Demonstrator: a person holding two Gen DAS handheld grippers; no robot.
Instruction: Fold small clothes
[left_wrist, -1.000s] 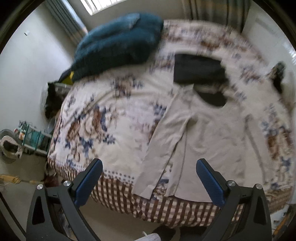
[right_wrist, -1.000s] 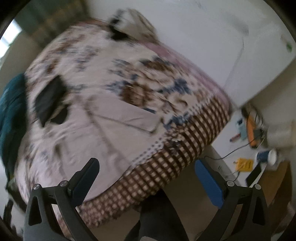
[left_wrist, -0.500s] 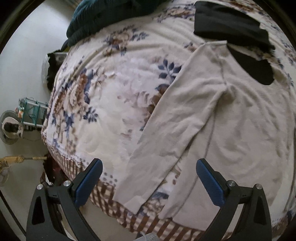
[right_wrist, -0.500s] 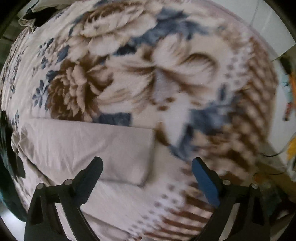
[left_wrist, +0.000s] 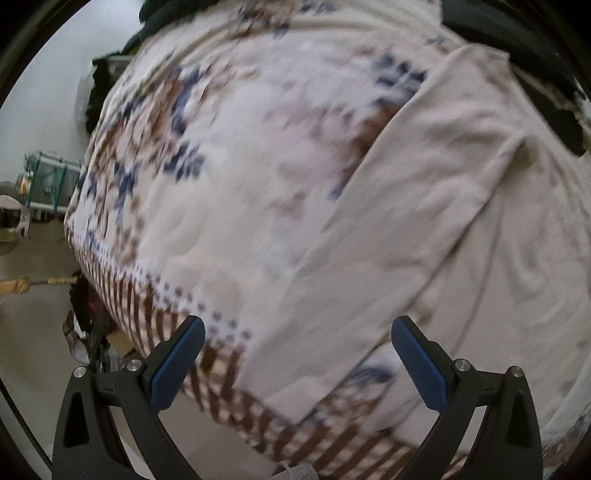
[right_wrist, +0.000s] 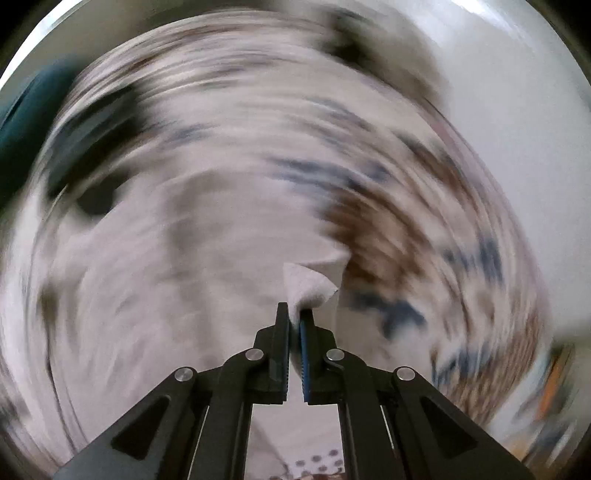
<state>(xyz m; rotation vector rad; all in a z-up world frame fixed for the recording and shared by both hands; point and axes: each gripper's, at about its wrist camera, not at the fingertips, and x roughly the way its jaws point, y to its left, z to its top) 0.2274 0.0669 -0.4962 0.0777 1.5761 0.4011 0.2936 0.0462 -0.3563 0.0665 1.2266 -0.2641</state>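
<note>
A beige long-sleeved top (left_wrist: 498, 236) lies spread on the floral bedspread (left_wrist: 221, 184). Its left sleeve (left_wrist: 369, 266) runs down to the bed's checked front edge. My left gripper (left_wrist: 295, 362) is open, with the sleeve cuff just ahead between its blue pads. My right gripper (right_wrist: 294, 317) is shut on the end of the other beige sleeve (right_wrist: 308, 284), lifted off the bed. The right wrist view is heavily blurred.
A dark folded garment (left_wrist: 517, 40) lies beyond the top's collar. A teal blanket (right_wrist: 18, 122) sits at the far left of the bed. A small teal rack (left_wrist: 48, 181) stands on the floor left of the bed.
My left gripper has moved closer to the left sleeve cuff, still open. My right gripper has closed on the right sleeve end and is swinging it quickly.
</note>
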